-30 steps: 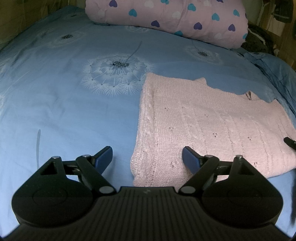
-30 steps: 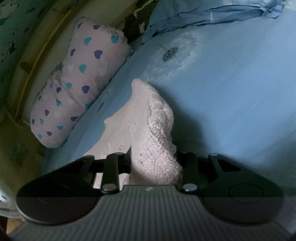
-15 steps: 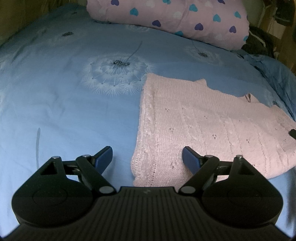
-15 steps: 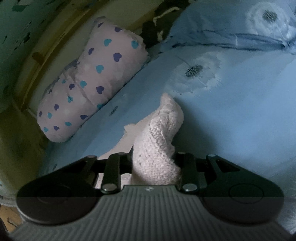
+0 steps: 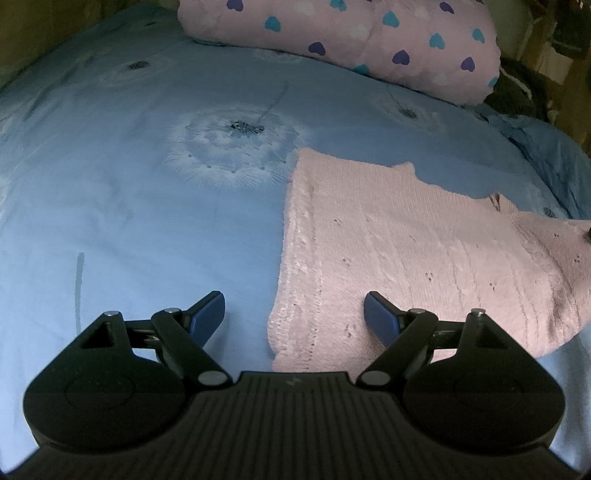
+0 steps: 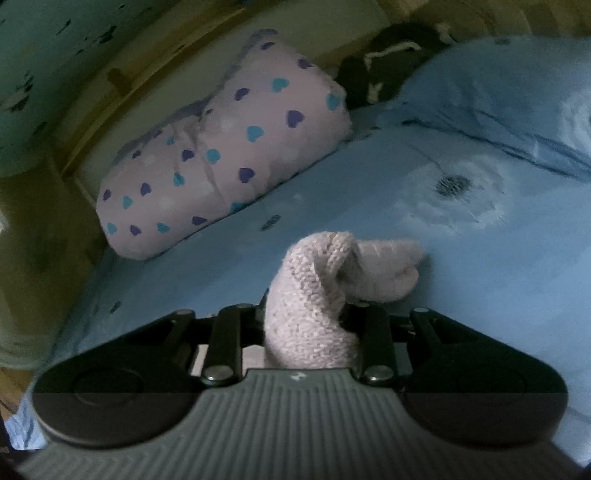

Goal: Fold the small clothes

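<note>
Blue bedsheet [image 5: 147, 221]; right gripper [image 6: 308, 325] pinches pink knit sweater [image 5: 406, 258] edge.

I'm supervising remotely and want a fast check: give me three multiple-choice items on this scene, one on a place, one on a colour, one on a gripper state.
1. Where does the pink knit garment lie?
A. on the blue bedsheet
B. on the heart-print pillow
C. on a wooden floor

2. What colour are the left gripper's pads?
A. red
B. blue
C. white

3. What is the right gripper doing?
A. standing open and empty
B. clamped on the pillow
C. shut on a bunched part of the knit

Answers:
1 A, the sheet shows all round it.
2 B, both pads are blue.
3 C, knit fills the gap between its fingers.
</note>
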`<control>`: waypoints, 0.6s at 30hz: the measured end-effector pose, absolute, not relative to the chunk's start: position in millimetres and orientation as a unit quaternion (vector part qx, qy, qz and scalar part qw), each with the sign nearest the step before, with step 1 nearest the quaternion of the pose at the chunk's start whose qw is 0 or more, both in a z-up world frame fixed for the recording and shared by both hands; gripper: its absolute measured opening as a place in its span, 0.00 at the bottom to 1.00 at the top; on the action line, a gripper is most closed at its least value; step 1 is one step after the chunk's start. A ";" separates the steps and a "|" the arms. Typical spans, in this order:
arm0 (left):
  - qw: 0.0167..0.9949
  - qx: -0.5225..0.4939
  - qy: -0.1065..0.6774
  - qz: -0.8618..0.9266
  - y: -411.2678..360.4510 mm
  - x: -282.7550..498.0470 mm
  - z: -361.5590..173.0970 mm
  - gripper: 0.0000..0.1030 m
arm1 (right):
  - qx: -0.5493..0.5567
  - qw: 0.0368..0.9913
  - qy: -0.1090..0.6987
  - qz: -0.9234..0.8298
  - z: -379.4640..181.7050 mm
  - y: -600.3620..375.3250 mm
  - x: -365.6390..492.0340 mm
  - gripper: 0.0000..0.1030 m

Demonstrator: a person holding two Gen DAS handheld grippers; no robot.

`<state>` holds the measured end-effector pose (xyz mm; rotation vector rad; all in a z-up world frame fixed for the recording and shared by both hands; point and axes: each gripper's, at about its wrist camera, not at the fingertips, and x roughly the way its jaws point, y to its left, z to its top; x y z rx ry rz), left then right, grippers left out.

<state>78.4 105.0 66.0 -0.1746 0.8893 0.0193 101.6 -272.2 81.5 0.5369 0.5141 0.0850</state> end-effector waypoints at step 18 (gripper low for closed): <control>0.903 -0.115 0.411 0.042 137.9 68.3 80.2 0.84 | 0.151 0.957 0.219 0.115 131.2 -151.4 113.6 0.26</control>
